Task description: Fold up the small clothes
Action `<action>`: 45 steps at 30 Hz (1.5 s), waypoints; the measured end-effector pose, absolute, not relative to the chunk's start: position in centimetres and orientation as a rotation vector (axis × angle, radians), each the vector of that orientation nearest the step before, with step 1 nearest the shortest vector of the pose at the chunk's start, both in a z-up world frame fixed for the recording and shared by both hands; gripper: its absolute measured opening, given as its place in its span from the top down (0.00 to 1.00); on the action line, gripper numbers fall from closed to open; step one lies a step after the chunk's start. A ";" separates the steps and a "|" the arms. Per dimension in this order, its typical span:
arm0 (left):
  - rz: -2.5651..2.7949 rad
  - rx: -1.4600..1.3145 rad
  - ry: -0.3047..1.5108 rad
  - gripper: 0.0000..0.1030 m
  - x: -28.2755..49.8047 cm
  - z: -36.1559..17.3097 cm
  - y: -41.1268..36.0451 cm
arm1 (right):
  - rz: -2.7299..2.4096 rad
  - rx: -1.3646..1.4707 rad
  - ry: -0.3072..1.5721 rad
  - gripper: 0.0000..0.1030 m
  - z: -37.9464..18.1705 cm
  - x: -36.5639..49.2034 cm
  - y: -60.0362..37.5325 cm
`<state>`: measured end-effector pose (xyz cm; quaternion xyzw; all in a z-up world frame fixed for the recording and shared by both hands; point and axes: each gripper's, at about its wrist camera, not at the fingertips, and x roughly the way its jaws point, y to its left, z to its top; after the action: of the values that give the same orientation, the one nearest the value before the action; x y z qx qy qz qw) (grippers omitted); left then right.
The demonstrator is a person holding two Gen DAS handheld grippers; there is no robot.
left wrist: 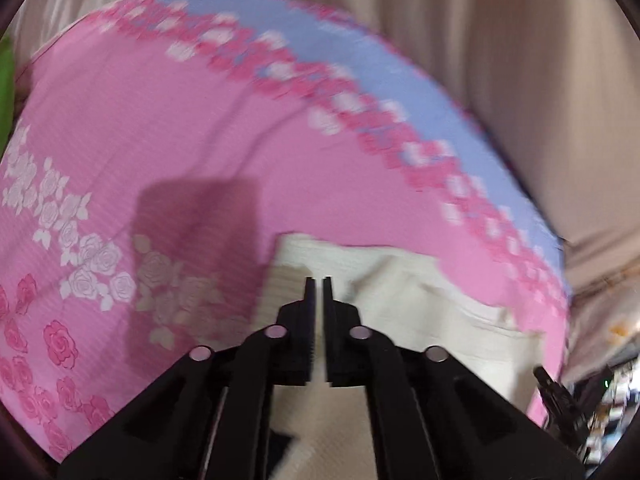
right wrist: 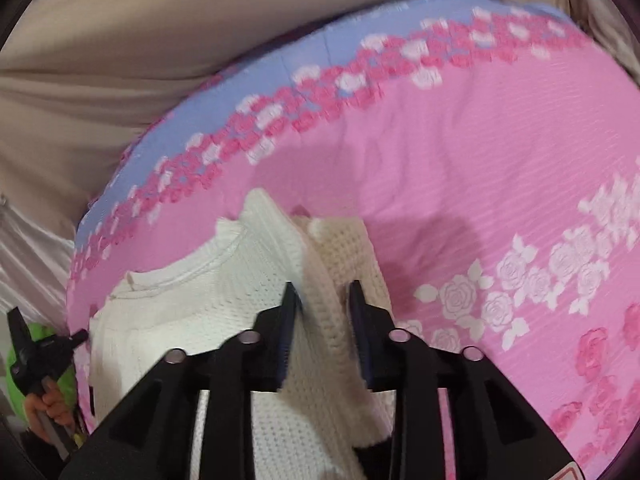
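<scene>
A small cream-white knit garment (right wrist: 224,300) lies on a pink bedsheet with rose print (right wrist: 480,152). In the right wrist view my right gripper (right wrist: 322,290) has its jaws apart, with a raised fold of the garment (right wrist: 336,320) standing between them. In the left wrist view my left gripper (left wrist: 319,282) is over the garment (left wrist: 420,320) with its jaws nearly together and nothing visibly between them. The left gripper also shows at the left edge of the right wrist view (right wrist: 36,352).
The sheet (left wrist: 160,120) has a blue border (left wrist: 360,52) along its far edge. Beige curtain-like fabric (left wrist: 520,60) hangs behind the bed. Something green (left wrist: 6,88) sits at the left edge. Clutter shows at the lower right (left wrist: 612,392).
</scene>
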<state>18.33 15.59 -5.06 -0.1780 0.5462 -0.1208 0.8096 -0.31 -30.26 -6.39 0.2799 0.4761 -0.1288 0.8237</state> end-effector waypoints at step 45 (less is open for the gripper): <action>-0.301 0.077 1.225 0.51 7.8 -8.1 6.4 | -0.005 0.365 1.160 0.81 -8.9 0.1 -15.3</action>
<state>7.84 6.40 -8.11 0.0362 0.5727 -0.1405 0.8068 0.13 -15.30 -8.86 0.1714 0.5450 -0.0022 0.8207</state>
